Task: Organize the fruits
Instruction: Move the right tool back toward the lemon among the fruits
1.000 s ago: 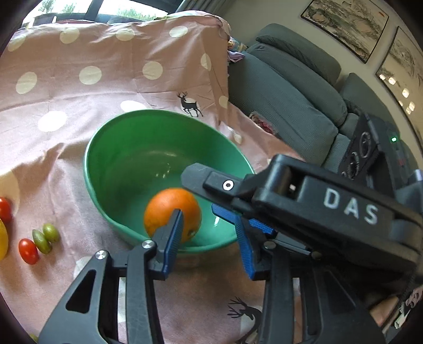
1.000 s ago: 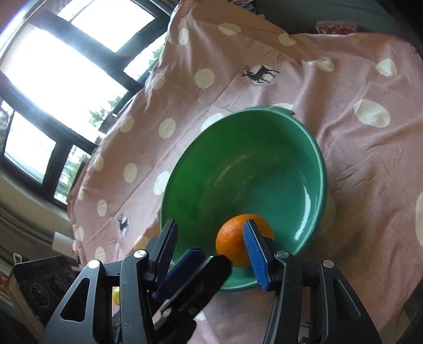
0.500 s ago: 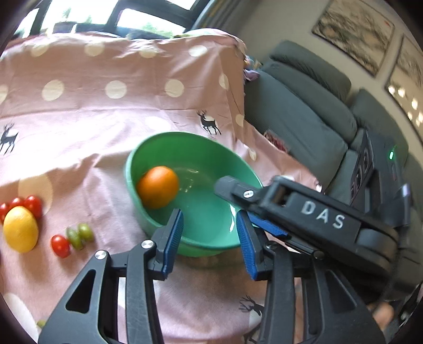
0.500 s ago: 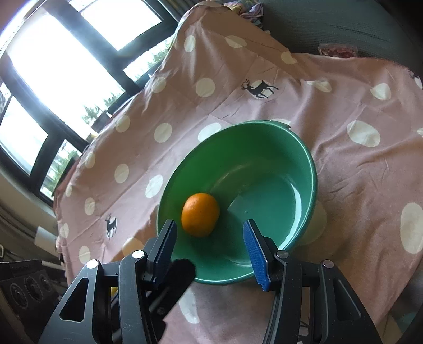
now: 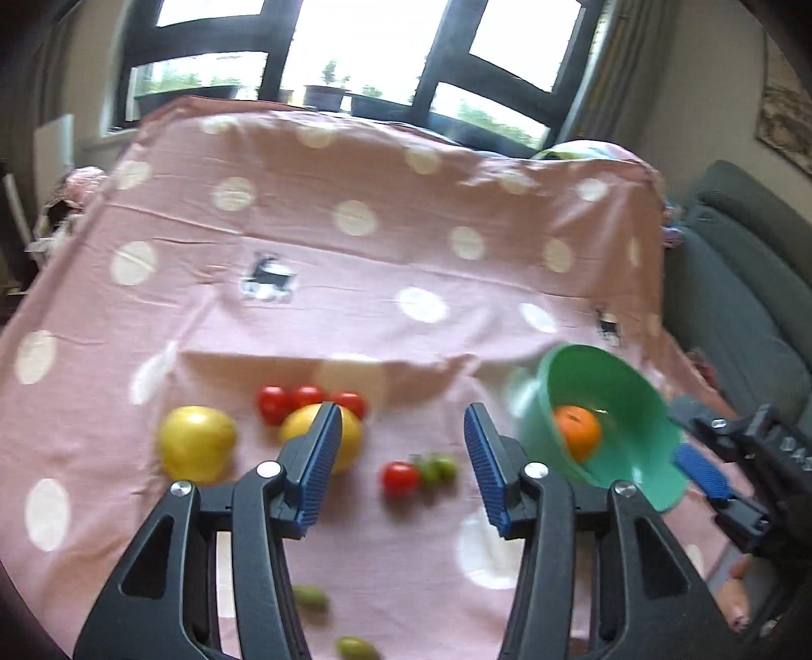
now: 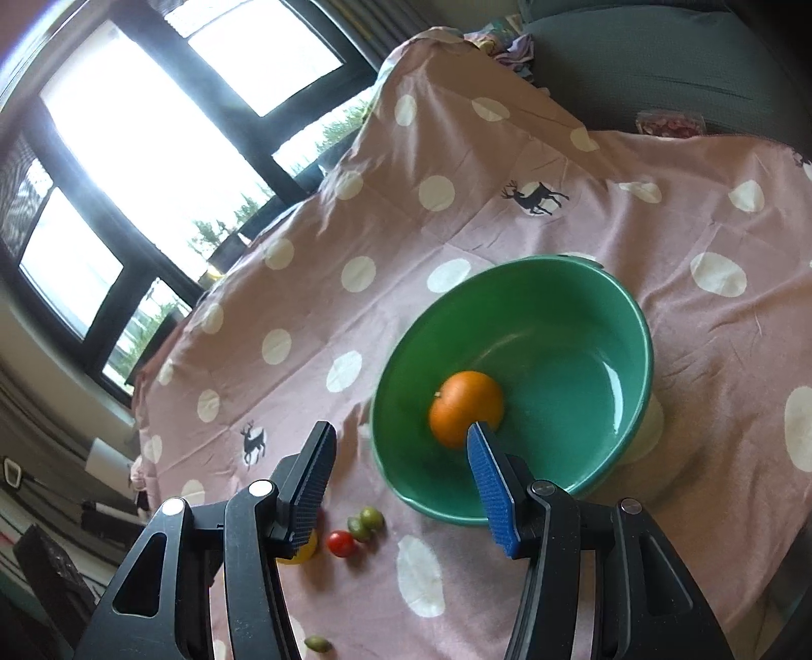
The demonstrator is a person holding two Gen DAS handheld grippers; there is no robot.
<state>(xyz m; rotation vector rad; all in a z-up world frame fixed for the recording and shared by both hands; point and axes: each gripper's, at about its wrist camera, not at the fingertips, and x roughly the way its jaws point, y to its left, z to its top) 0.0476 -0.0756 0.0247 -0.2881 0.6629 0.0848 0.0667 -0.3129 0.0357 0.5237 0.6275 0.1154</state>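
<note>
An orange (image 6: 466, 407) lies inside the green bowl (image 6: 640, 325) on the pink dotted cloth; both also show in the left wrist view, the orange (image 5: 577, 432) in the bowl (image 5: 616, 378) at the right. My left gripper (image 5: 401, 459) is open and empty above the loose fruit: two yellow lemons (image 5: 197, 443) (image 5: 349, 436), red cherry tomatoes (image 5: 273, 403) (image 5: 400, 477) and green ones (image 5: 436, 467). My right gripper (image 6: 401, 480) is open and empty at the bowl's near rim.
More green tomatoes (image 5: 310, 596) (image 5: 356, 648) lie near the cloth's front edge. A grey sofa (image 5: 741, 284) stands to the right of the table. Windows (image 5: 355, 45) are behind the far edge.
The orange was let go into the bowl and rolled to its left side. My left gripper swung left over the loose fruit. My right gripper drew back from the bowl.
</note>
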